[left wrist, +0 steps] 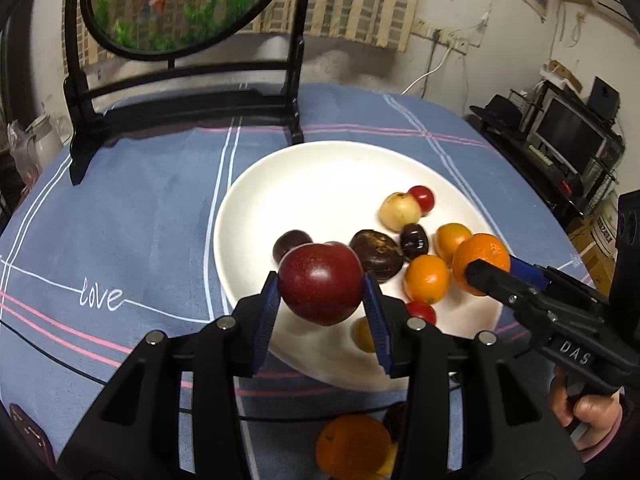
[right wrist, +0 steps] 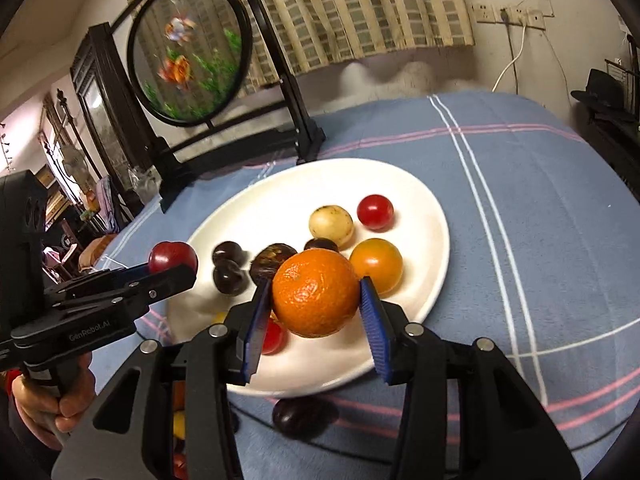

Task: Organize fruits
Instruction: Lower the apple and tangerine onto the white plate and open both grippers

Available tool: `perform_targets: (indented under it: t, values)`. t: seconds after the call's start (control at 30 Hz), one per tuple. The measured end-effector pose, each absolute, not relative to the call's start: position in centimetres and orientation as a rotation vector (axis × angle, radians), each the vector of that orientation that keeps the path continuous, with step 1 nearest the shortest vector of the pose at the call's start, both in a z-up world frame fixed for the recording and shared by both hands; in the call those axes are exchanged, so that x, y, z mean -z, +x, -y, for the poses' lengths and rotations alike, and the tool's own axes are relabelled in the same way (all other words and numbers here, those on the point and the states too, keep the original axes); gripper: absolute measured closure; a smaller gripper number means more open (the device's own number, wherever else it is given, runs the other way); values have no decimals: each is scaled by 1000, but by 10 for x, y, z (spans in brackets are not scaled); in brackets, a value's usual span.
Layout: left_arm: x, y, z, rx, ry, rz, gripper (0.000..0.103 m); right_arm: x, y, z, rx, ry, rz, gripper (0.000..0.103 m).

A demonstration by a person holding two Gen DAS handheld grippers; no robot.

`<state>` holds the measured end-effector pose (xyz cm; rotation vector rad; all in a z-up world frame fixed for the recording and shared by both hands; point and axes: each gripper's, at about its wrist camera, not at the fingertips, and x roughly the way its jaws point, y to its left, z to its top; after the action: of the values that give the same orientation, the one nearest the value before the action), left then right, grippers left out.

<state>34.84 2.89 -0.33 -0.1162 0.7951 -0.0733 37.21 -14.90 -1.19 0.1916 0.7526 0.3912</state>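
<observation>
Right now both claws are loaded and hanging over the white oval ceramic plate [left wrist: 320,168] on the counter covered in blue plaid cloth [left wrist: 140,208]. The left claw [left wrist: 322,306] is clamped on a dark red round plum [left wrist: 320,282], blue pads pressed to either side of it, held just above the near-left rim. The right claw [right wrist: 316,312] is clamped the same way on a bright orange tangerine [right wrist: 316,292], raised over the near-right part of the plate.

Already lying in the plate are two small red cherry tomatoes, a pale yellow round fruit [right wrist: 331,224], a smaller orange citrus [right wrist: 376,265] and several dark purple-brown fruits [right wrist: 229,276]. One more dark fruit [right wrist: 298,416] sits on the cloth just off the plate's near rim, and another orange [left wrist: 352,446] lies close under the left claw.

What the next move turns on, I'd say, is that each fruit is straight below-ahead of its own claw, with the free white space lying at the far-left of the plate. The left hand is nearer that bare patch; the right has the crowded side beneath it, so its tangerine could knock the smaller citrus when let go
</observation>
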Motion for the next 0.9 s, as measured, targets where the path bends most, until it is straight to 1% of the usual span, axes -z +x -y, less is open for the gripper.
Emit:
perform_targets:
  t: [0.03,0.07,0.2,0.33,0.47,0.6,0.77,0.9]
  values:
    - [2,347,-29,64,-116,-785,43,12,372,150,-389,189,-756,53]
    - [-1,343,-30,54,-109,-763,33,10,371,151,-385,186,-759,52]
    - [-12,323,-36,53,-106,-727,27,-4,348,160,-413,183,-726,51]
    - [-14,300,-43,79,-139,-724,25,-10,319,155,-438,116,-733,51]
    - [-10,277,-47,66,-99,-705,23,1,299,142,-426,-10,-771,52]
    - [-3,266,-54,60,-106,-719,23,17,305,136,-418,-49,-837,52]
    - [0,266,-57,62,-117,-738,23,30,310,127,-409,-91,-864,52]
    - [-1,265,-58,61,-118,-732,23,35,313,120,-409,-122,-866,54]
